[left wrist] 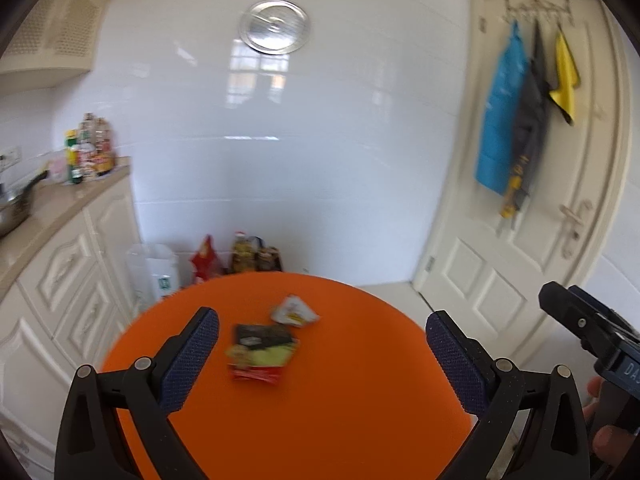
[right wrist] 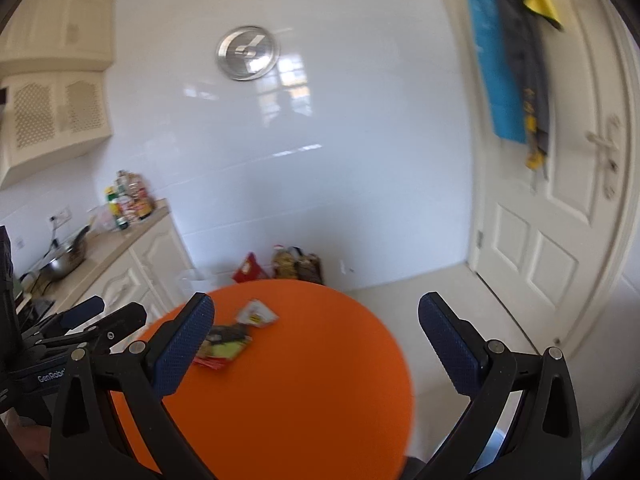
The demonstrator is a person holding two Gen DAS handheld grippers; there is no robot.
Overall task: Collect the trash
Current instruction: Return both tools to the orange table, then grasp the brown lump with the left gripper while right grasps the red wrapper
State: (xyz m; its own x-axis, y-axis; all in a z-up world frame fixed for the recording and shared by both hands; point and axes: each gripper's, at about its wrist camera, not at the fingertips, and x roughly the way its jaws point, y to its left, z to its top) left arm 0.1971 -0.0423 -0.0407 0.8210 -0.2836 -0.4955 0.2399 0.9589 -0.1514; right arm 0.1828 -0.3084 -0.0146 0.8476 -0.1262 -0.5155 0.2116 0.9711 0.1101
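Where orange table (left wrist: 320, 400) curves: 2 wrappers (left wrist: 262, 350).

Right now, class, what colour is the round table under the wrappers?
Bright orange table, seen best in the left wrist view.

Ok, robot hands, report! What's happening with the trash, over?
Left gripper open, empty. Right gripper open, empty. Dark snack wrapper and white wrapper lie untouched on orange table. Nothing in the way.
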